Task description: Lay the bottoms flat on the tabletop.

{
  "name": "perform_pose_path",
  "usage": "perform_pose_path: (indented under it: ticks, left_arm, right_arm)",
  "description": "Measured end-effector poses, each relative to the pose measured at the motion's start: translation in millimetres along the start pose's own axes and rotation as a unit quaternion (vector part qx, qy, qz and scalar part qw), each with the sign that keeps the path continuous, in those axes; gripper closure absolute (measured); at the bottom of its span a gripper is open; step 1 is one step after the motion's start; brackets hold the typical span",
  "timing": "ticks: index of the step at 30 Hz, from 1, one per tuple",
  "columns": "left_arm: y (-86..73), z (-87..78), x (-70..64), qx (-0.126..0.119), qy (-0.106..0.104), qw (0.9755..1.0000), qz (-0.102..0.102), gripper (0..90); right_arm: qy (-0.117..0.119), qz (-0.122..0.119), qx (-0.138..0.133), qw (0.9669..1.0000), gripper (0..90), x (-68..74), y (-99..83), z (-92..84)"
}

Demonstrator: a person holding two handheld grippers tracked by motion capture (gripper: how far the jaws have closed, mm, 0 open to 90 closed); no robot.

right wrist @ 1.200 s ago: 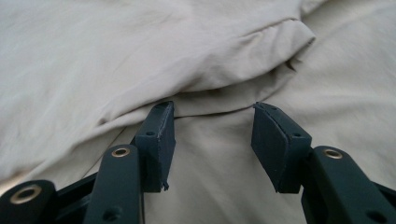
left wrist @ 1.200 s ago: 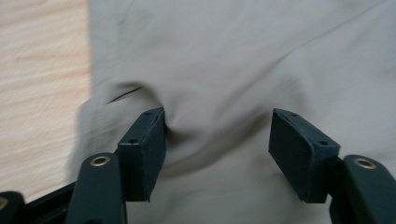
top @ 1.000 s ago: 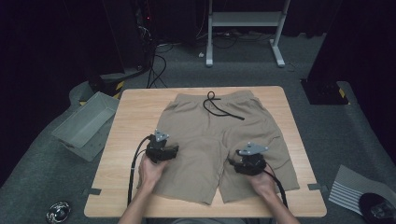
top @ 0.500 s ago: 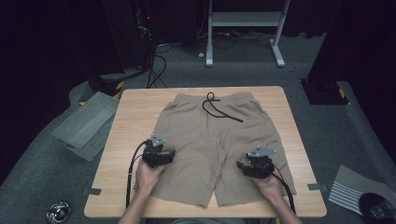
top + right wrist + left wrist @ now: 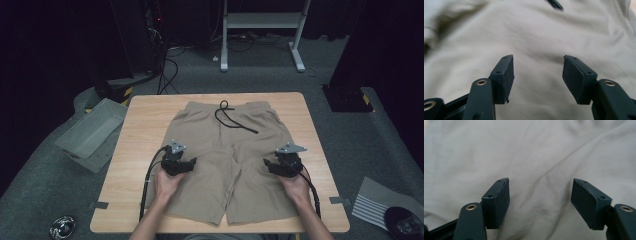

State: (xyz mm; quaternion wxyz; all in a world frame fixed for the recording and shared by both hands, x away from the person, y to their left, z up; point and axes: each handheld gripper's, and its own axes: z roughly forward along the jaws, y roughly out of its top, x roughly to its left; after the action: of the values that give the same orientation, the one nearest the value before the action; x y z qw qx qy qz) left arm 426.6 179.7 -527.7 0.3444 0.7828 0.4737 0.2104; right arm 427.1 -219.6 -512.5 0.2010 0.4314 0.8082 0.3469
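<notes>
Beige shorts (image 5: 227,160) lie flat on the wooden table (image 5: 142,130), waistband at the far side, with a black drawstring (image 5: 230,117) lying loose on them. My left gripper (image 5: 191,163) hovers over the left leg, its jaws pointing inward. In the left gripper view (image 5: 540,181) it is open, with only creased cloth (image 5: 536,152) beneath. My right gripper (image 5: 268,164) is over the right leg near its outer side. In the right gripper view (image 5: 537,57) it is open above the fabric (image 5: 531,35). Both sets of jaws have just been opening, and nothing is between them.
A grey bin (image 5: 92,132) sits on the floor left of the table. A white metal stand (image 5: 260,30) and cables are behind it. A striped sheet (image 5: 380,202) lies on the floor at right. Bare wood borders the shorts on both sides.
My right gripper has moved to the right, toward the outer side of the right leg. My left gripper has stayed in about the same place.
</notes>
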Motion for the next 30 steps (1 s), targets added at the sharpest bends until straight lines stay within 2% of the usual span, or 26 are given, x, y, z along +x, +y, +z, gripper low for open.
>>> perform_pose_path:
  ticks: [1,2,3,5,8,10,13,14,16,17,18,19,21,23,30]
  left_arm:
    - [-2.4,0.3,0.7,-0.010,0.001,0.9999,-0.002,29.1]
    - [-3.2,-0.9,1.3,-0.010,0.003,0.9999,-0.003,30.1]
    - [-4.4,-2.0,1.7,-0.011,0.003,0.9999,-0.003,30.3]
    - [-8.0,-5.8,4.2,-0.010,0.002,0.9999,-0.003,30.2]
    - [-13.3,-15.7,9.6,0.005,0.013,0.9998,-0.013,30.0]
    - [-16.9,-25.2,8.5,0.012,0.014,0.9997,-0.015,30.3]
    - [-23.2,-39.8,-0.1,-0.015,0.000,0.9999,-0.009,30.3]
    - [-24.2,-40.8,-2.5,-0.014,-0.003,0.9999,-0.007,30.4]
    - [-25.8,-36.3,-3.9,-0.005,-0.004,1.0000,0.000,30.2]
    - [-26.6,-31.8,-2.5,0.002,0.000,1.0000,0.000,30.2]
    - [-27.8,-28.2,0.4,-0.005,0.000,1.0000,-0.003,29.7]
    - [-27.4,-26.8,3.3,-0.011,0.005,0.9999,-0.009,29.7]
    - [-24.3,-23.4,9.1,-0.012,0.017,0.9996,-0.018,31.5]
    - [-20.7,-19.7,15.2,-0.010,0.018,0.9996,-0.017,31.6]
    - [-10.3,-7.8,32.5,-0.011,0.029,0.9991,-0.030,30.6]
  right_arm:
    - [-0.001,0.001,0.011,0.9999,41.4,-2.0,-3.3,2.8]
    - [-0.003,-0.001,0.015,0.9999,40.4,-2.7,-7.9,5.2]
    - [0.002,0.002,0.004,1.0000,40.5,-3.6,-12.9,3.3]
    - [0.001,-0.001,0.000,1.0000,40.4,-4.8,-18.9,-2.2]
    - [-0.009,-0.002,0.007,0.9999,39.8,-4.4,-24.8,-11.1]
    - [-0.013,-0.013,0.008,0.9998,39.4,0.2,-27.5,-16.7]
    - [0.001,-0.031,-0.008,0.9995,39.5,13.7,-30.2,-24.6]
    - [0.006,-0.036,-0.008,0.9993,39.6,18.3,-30.7,-25.5]
    - [0.016,-0.040,0.004,0.9991,39.0,23.5,-31.5,-20.7]
    - [0.022,-0.034,0.001,0.9992,39.1,22.7,-31.9,-18.3]
    - [0.029,-0.023,-0.001,0.9993,38.8,20.1,-31.3,-16.1]
    - [0.027,-0.014,0.000,0.9995,38.9,17.6,-30.0,-14.5]
    - [0.024,-0.012,0.001,0.9997,38.7,14.2,-27.0,-11.3]
    - [0.022,-0.011,0.002,0.9997,38.9,11.3,-23.1,-7.0]
    - [0.012,-0.008,0.002,0.9999,38.0,3.0,-6.6,11.3]
